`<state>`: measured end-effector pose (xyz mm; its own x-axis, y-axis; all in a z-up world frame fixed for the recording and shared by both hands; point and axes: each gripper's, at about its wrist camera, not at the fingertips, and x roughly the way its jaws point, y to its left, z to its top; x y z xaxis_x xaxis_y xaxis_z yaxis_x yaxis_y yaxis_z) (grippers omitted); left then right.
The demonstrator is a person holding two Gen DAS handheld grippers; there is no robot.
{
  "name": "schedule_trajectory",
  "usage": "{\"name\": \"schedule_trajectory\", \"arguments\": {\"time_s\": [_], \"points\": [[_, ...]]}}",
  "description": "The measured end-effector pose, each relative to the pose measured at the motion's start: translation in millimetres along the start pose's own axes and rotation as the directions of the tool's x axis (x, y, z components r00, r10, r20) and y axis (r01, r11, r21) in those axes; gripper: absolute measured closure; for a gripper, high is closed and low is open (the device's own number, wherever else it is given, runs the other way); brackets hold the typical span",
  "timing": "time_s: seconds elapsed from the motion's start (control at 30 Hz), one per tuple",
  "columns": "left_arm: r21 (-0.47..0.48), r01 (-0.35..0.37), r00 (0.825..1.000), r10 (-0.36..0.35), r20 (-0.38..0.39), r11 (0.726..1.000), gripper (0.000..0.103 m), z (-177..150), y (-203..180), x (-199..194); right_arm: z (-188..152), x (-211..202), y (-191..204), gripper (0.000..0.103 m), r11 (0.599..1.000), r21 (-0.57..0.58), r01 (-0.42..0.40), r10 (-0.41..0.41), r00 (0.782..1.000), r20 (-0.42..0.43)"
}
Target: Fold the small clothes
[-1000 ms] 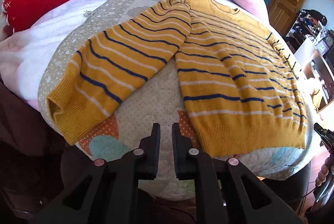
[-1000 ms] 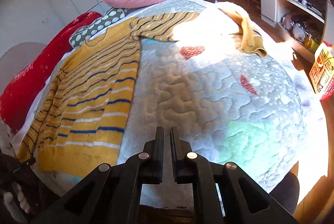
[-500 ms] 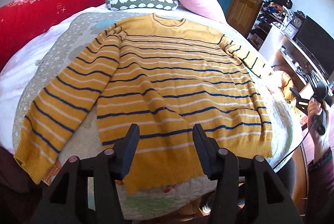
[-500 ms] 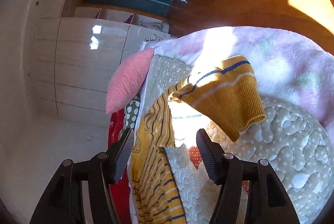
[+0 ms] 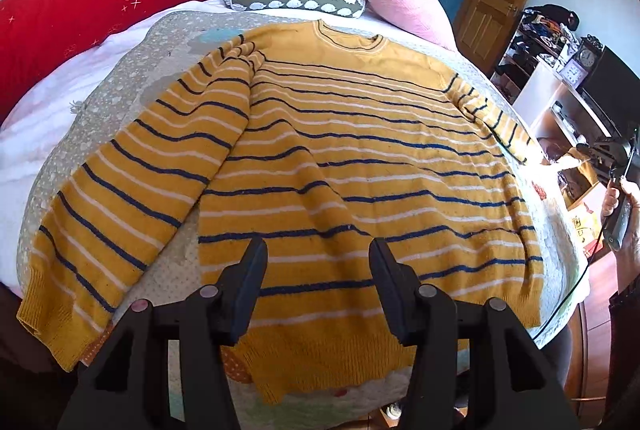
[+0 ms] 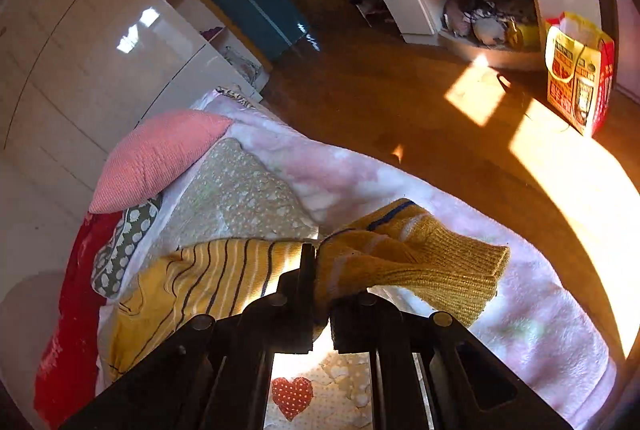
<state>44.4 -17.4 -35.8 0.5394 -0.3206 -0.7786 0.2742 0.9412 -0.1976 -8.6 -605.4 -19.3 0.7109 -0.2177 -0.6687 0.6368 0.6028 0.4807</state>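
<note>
Since half a second ago the right gripper (image 6: 320, 270) has shut its jaws on the sweater's (image 5: 360, 157) right sleeve cuff (image 6: 420, 262); the sweater lies flat on the bed (image 5: 120, 77). Left gripper (image 5: 318, 286) hovers spread over the near hem. Thin pinch could slip; a pull may drag the body askew.

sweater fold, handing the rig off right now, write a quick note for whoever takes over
Right gripper: shut on the sleeve near its cuff, lifted off the bed.
Left gripper: open, empty, hovering over the hem.
Sweater: lies flat, front up, on the quilt, collar toward the pillows; other sleeve spread out to the side.
Done: one sleeve gripped; no fold shows yet.
Left: fold both sleeves across the body, then fold the body up.
</note>
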Motion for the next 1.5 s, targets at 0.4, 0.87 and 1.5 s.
{"name": "schedule_trajectory", "arguments": {"time_s": [0.4,0.87,1.5], "points": [[-0.157,-0.011,0.999,0.018,0.043,0.988,0.051,9.2,61.0,0.1,-113.4,92.0,297.5,0.097,0.774,-0.607,-0.181,0.074,0.978,-0.197],[-0.259,0.037,0.997,-0.018,0.077,0.965,0.039,57.9,110.4,7.1,-293.2,167.2,432.6,0.076,0.550,-0.599,-0.582,0.109,0.761,-0.639],[0.207,-0.199,0.977,0.210,-0.031,0.958,0.055,188.1,-28.3,187.3,-121.5,120.9,226.0,0.054,0.834,-0.345,-0.430,0.240,0.847,-0.474]]}}
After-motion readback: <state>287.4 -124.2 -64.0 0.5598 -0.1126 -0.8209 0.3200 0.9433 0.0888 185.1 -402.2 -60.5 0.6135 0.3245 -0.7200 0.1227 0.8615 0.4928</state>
